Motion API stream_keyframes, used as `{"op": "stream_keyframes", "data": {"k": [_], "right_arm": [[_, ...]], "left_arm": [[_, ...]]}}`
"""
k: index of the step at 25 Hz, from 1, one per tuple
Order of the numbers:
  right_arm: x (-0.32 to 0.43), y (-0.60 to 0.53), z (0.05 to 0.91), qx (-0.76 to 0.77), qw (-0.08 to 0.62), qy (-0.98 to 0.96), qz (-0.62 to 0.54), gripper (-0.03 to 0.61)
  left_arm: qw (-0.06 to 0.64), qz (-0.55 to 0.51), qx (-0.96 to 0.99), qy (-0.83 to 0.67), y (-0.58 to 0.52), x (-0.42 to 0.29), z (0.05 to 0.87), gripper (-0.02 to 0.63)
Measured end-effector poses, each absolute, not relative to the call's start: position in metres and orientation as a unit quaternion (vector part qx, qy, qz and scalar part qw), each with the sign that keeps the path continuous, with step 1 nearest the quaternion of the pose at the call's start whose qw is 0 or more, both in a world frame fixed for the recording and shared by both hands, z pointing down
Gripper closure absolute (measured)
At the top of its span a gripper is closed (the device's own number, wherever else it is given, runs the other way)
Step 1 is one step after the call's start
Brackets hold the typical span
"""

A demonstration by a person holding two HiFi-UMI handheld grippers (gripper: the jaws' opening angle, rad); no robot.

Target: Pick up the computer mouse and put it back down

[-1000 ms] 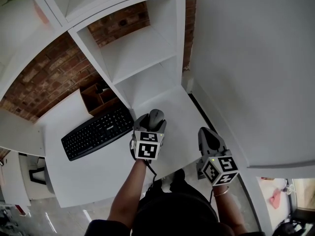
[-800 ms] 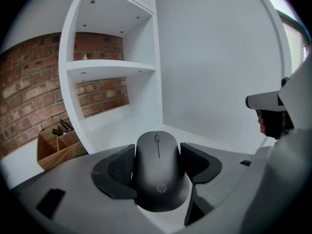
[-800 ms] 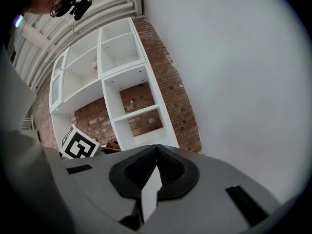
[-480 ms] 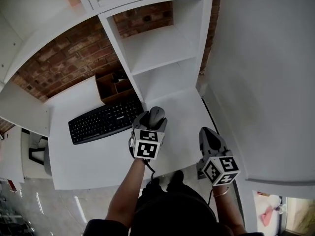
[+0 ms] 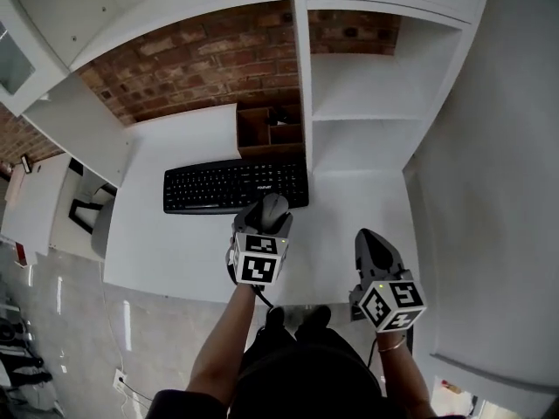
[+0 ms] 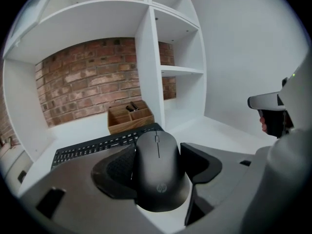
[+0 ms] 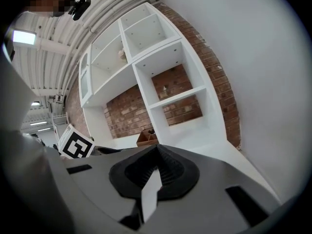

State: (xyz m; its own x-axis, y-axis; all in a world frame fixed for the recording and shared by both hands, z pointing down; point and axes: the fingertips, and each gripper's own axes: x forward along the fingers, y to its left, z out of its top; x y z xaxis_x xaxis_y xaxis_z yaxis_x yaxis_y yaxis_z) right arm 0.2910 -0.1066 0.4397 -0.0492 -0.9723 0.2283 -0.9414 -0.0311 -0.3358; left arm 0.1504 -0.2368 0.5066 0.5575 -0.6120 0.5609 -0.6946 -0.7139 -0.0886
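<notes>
A black computer mouse (image 5: pixel 274 206) sits between the jaws of my left gripper (image 5: pixel 270 214), which is shut on its sides and holds it above the white desk (image 5: pixel 175 243), just in front of the keyboard. In the left gripper view the mouse (image 6: pixel 158 172) fills the space between the two dark pads (image 6: pixel 114 168), its scroll wheel pointing away. My right gripper (image 5: pixel 371 244) hovers over the desk's right front part, shut and empty; in its own view the right gripper (image 7: pixel 156 172) shows its pads meeting.
A black keyboard (image 5: pixel 236 184) lies across the desk's middle, with a wooden organiser box (image 5: pixel 269 129) behind it against the brick wall (image 5: pixel 192 59). A white shelf unit (image 5: pixel 367 103) stands at the back right. A chair (image 5: pixel 87 208) is left of the desk.
The head view has swung round, so the desk and keyboard now lie squarer and further right in the picture. Both grippers keep their places; the left still holds the mouse.
</notes>
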Motion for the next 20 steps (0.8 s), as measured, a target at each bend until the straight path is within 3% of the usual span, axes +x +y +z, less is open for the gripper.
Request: {"op": "stream_keyframes", "data": {"k": [20], "right_arm": [[0.132, -0.162, 0.460, -0.559, -0.016, 0.797, -0.226, 0.575]], "left_arm": [[0.166, 0.313, 0.778, -0.519, -0.226, -0.062, 0.561, 0.313]]}}
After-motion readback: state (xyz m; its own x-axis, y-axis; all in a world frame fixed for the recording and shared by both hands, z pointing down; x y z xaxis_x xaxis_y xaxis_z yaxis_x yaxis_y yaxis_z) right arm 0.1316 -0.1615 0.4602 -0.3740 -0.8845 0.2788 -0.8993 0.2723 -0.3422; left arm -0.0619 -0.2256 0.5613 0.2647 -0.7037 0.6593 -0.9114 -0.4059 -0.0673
